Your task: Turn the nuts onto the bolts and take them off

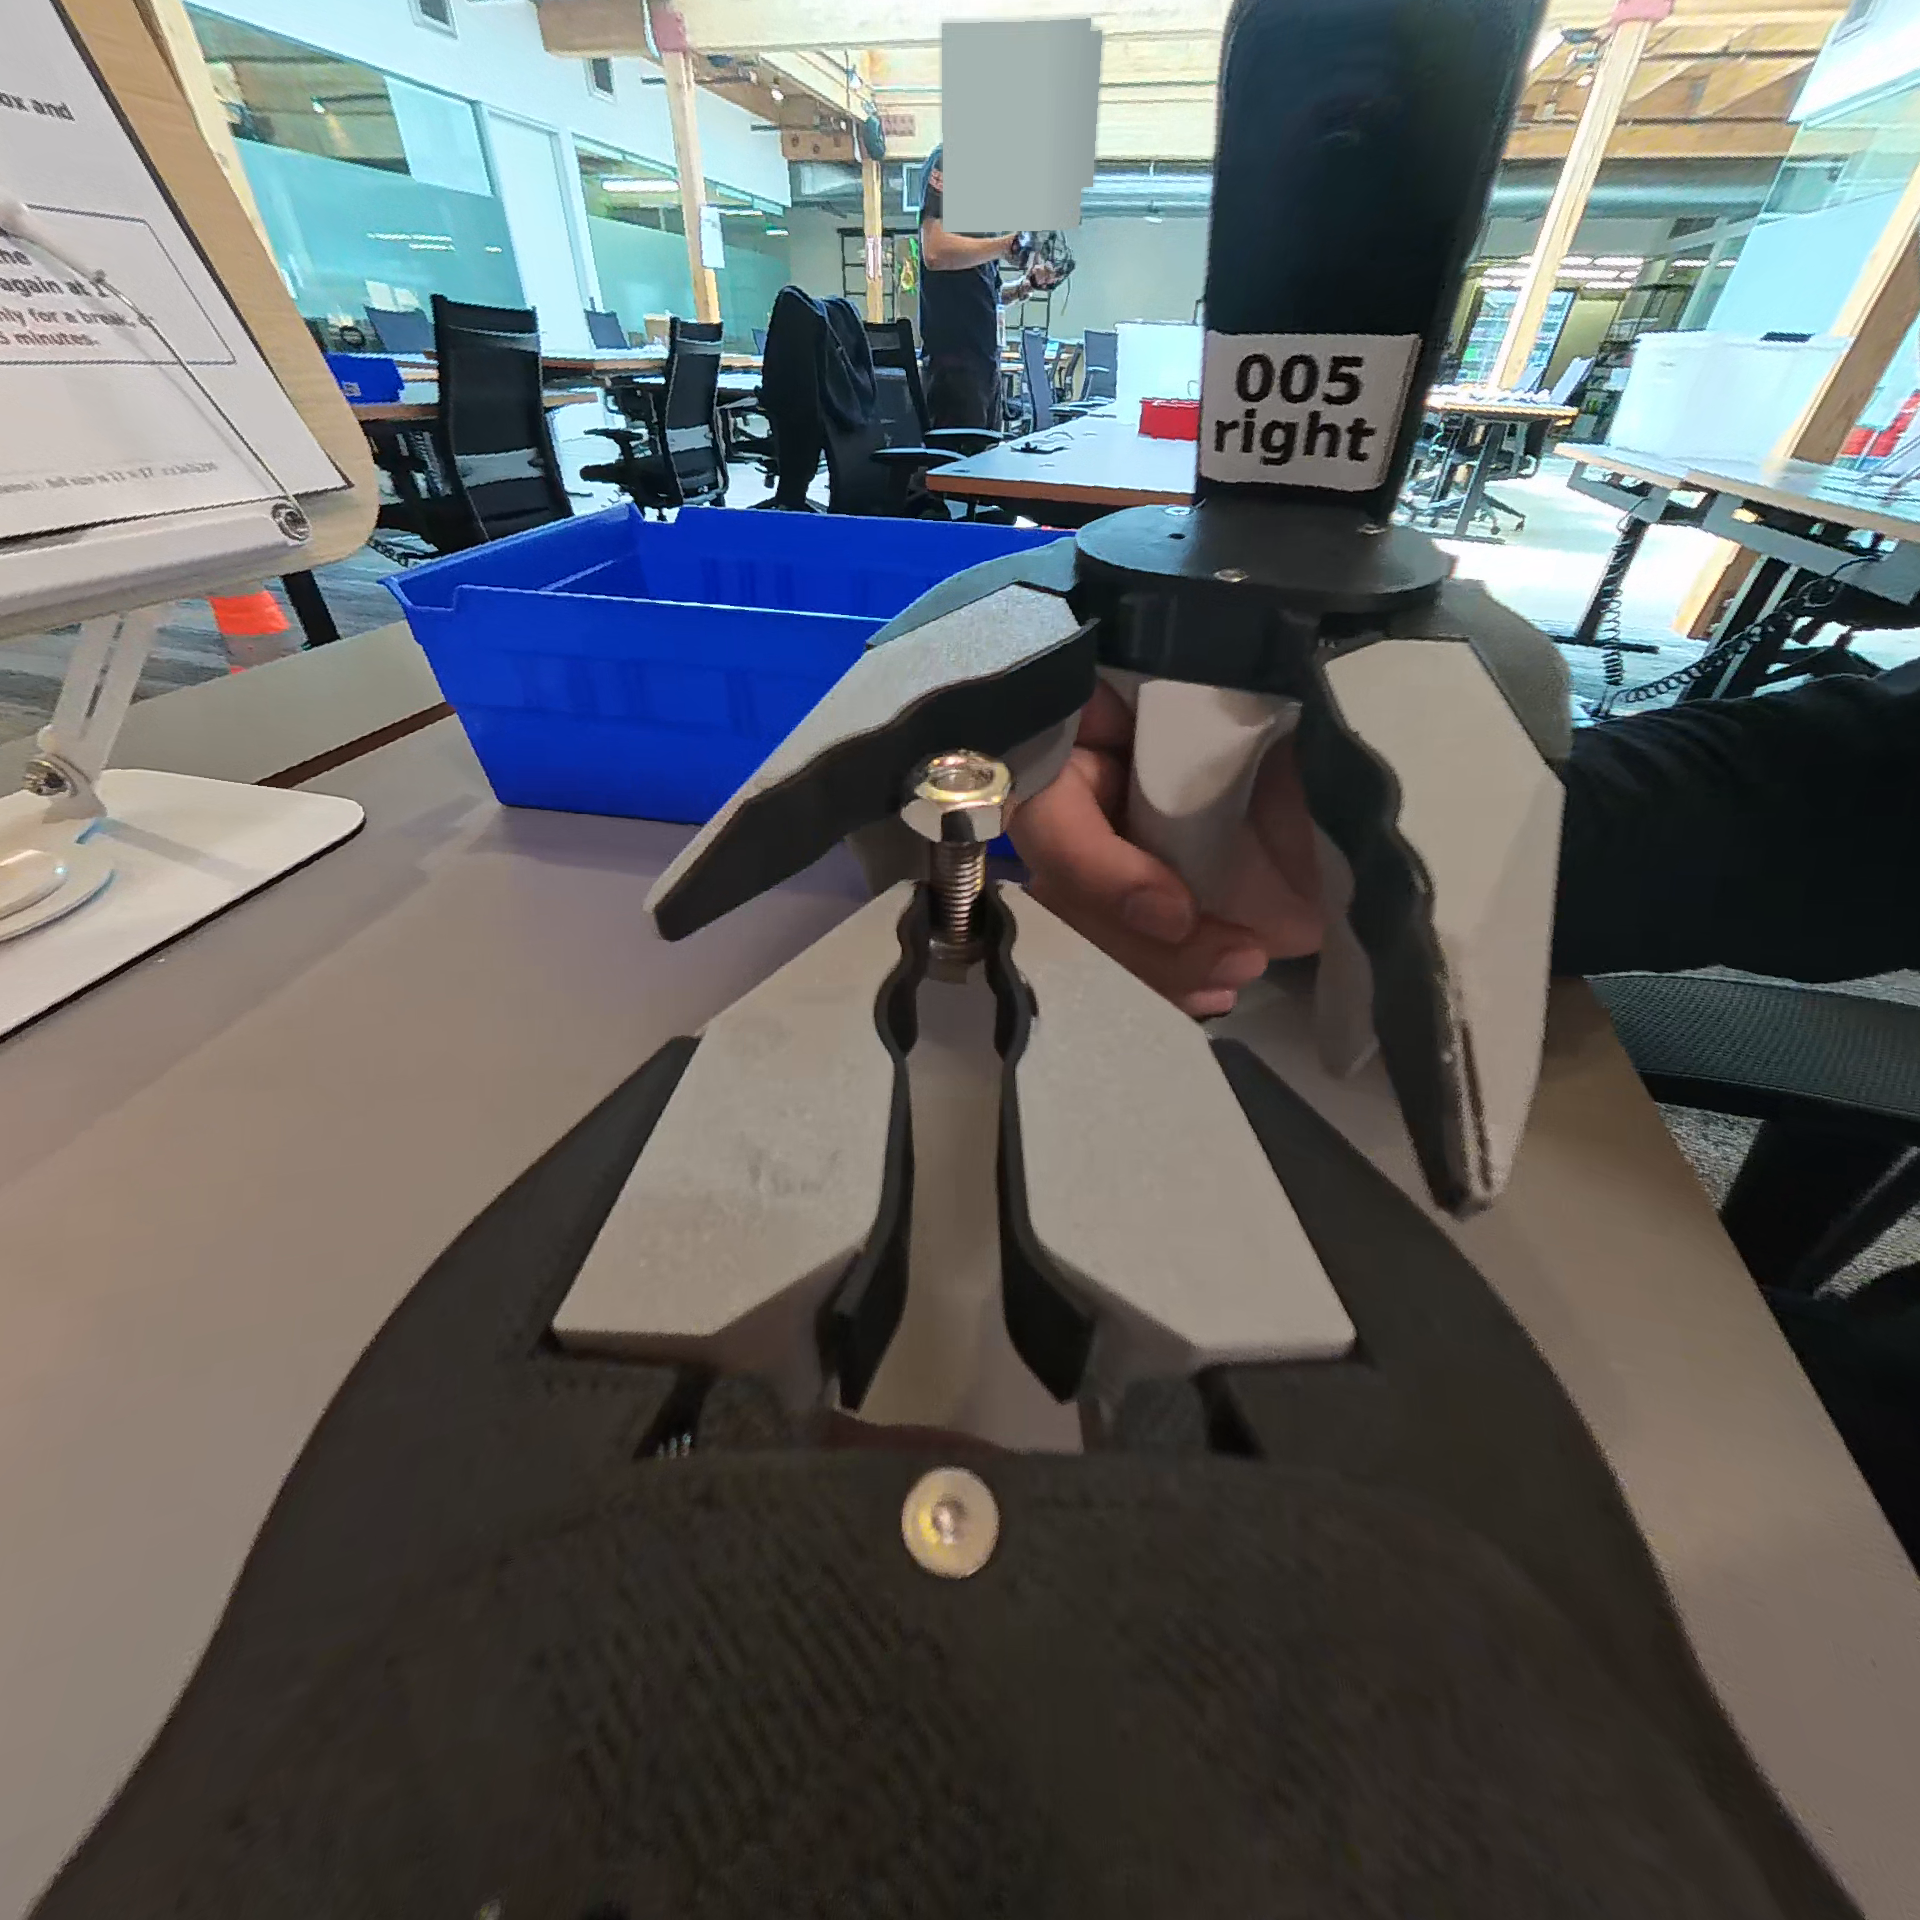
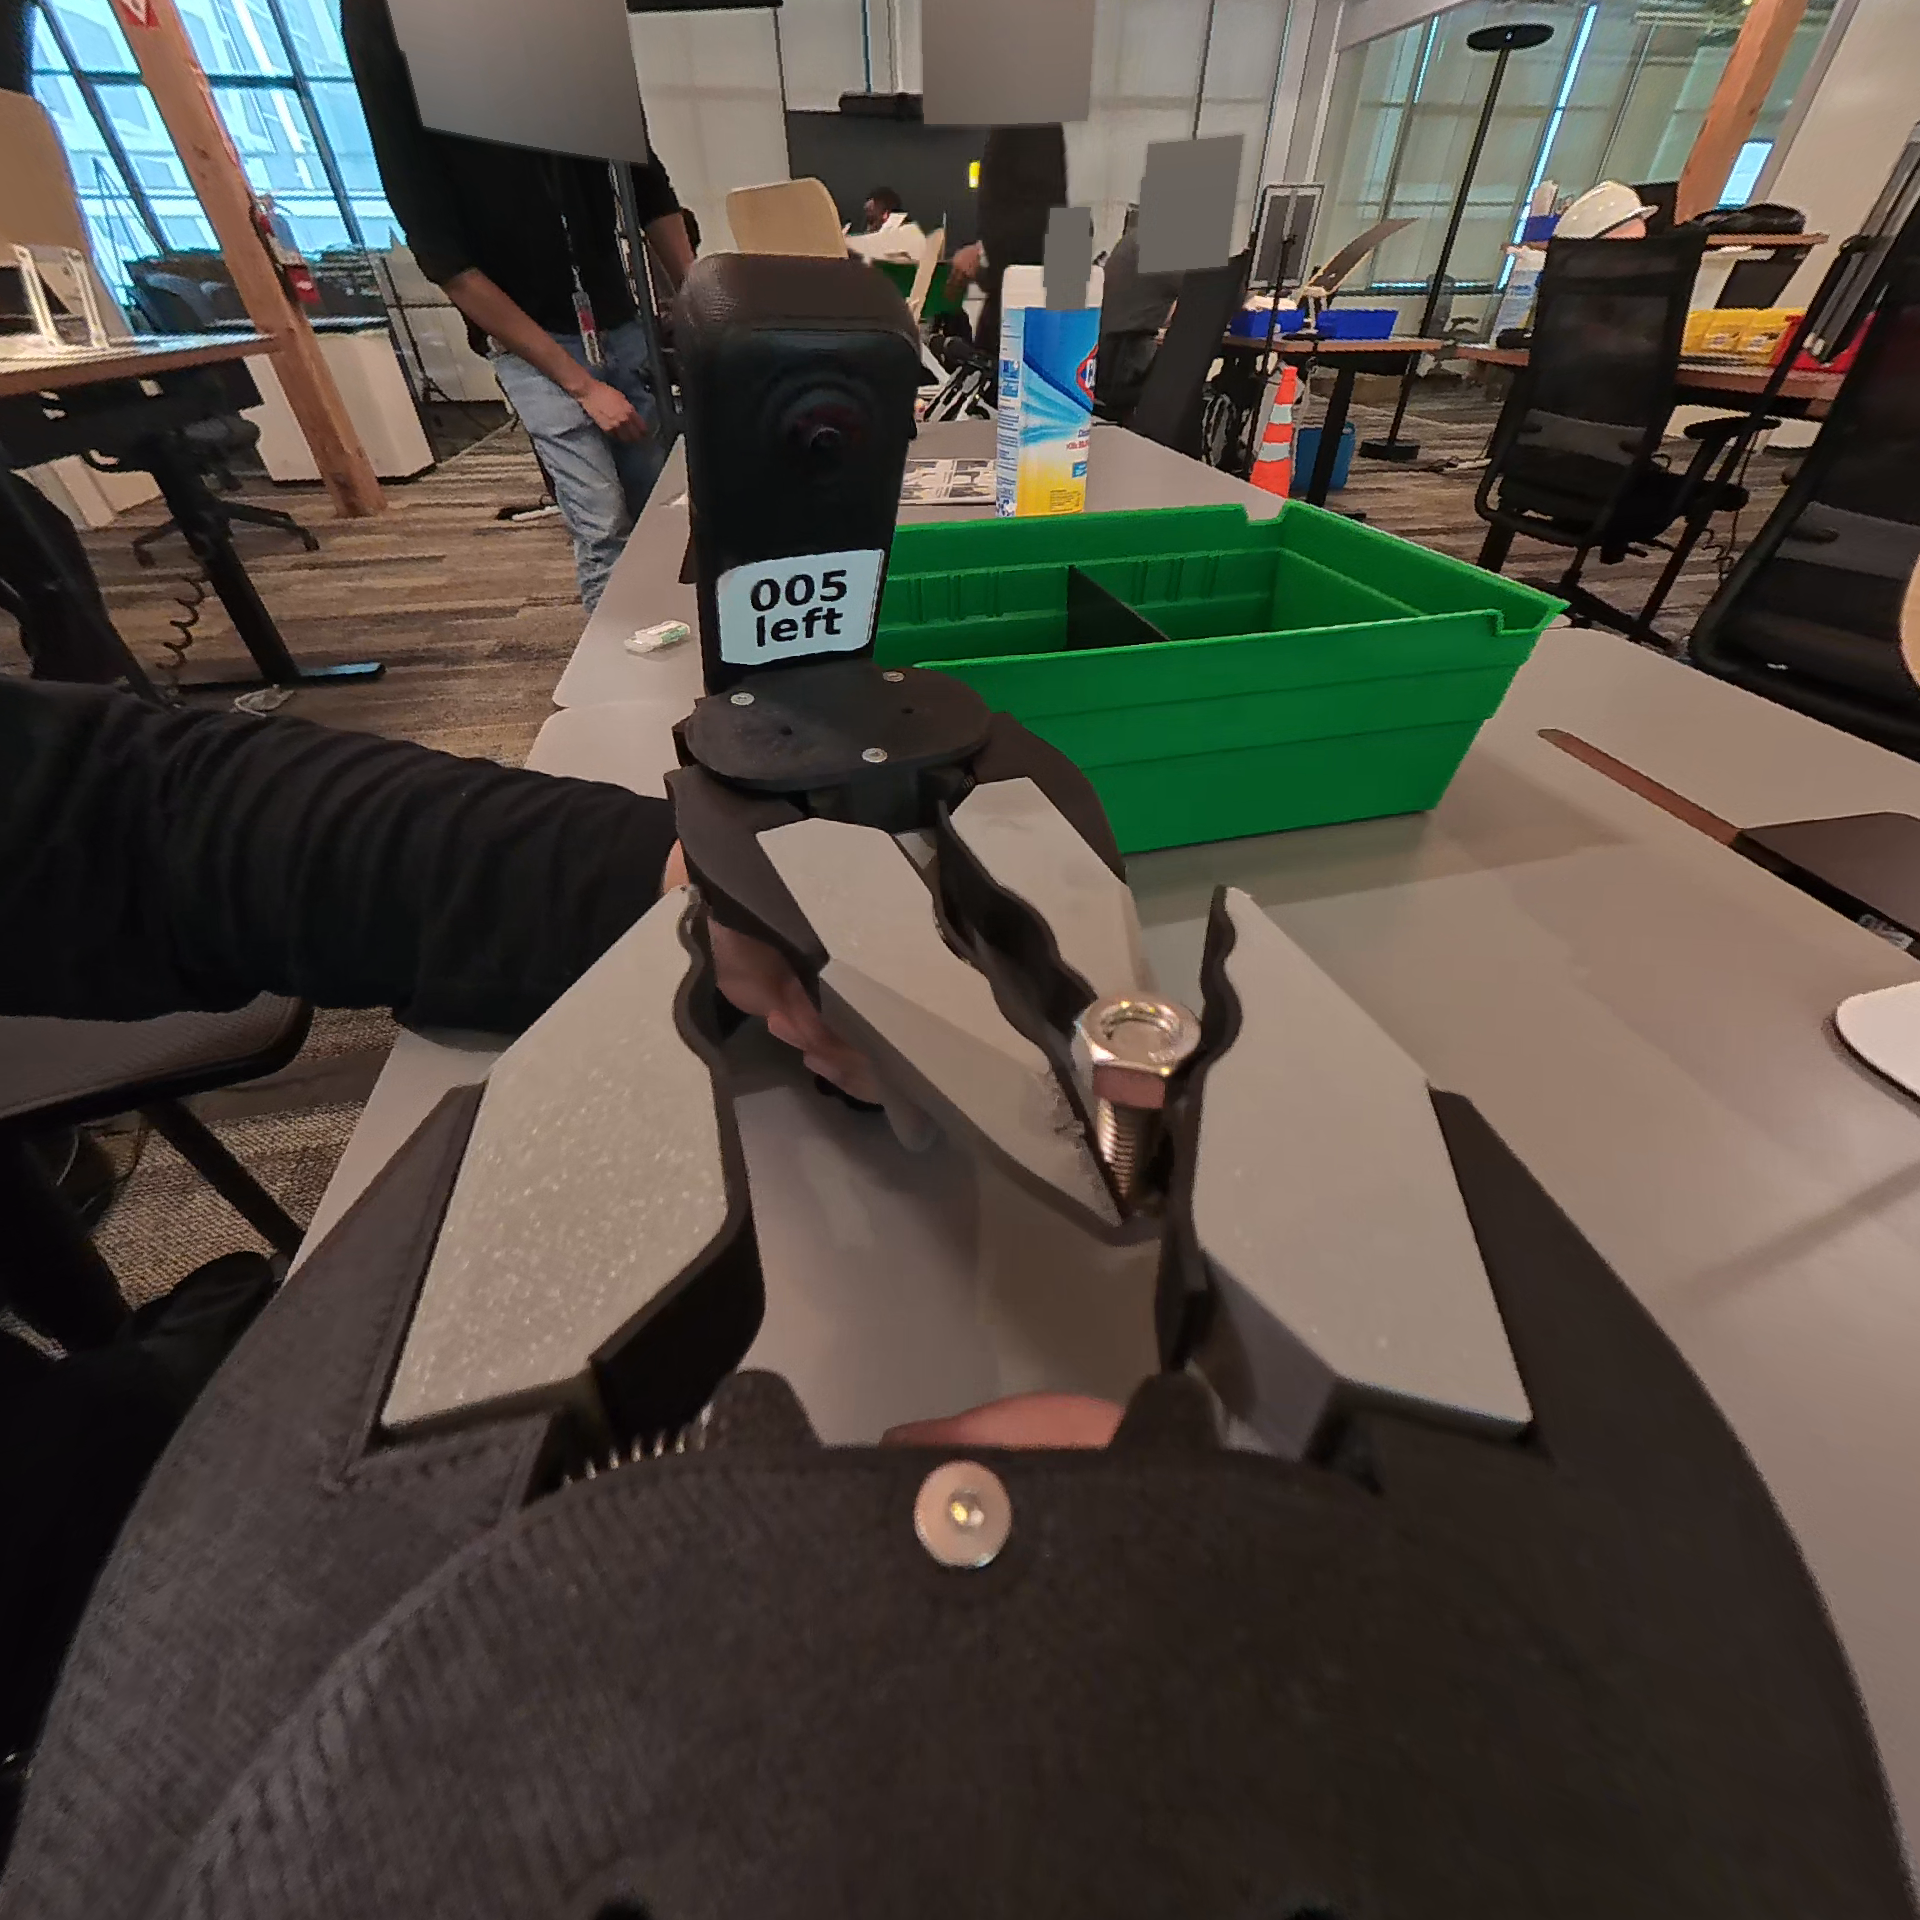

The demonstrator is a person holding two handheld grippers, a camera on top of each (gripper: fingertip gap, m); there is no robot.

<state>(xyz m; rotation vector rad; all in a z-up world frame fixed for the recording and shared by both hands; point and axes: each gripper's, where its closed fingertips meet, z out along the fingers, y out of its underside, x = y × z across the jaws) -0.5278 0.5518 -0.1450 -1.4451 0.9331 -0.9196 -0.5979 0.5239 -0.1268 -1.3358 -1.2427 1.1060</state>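
Note:
My left gripper is shut on the lower end of a silver bolt and holds it upright above the grey table. A silver hex nut sits on the top end of the threads. My right gripper is open wide around the bolt's top. The nut rests against the inner pad of its right finger, and its left finger stands well apart. In the right wrist view the left gripper pinches the bolt from the far side.
A blue bin stands on the table behind the grippers in the left wrist view. A green bin with a black divider stands behind them in the right wrist view. A sign stand is at the left. A wipes canister stands farther back. People stand in the background. Spacing between my two grippers at the tips: around 6 cm.

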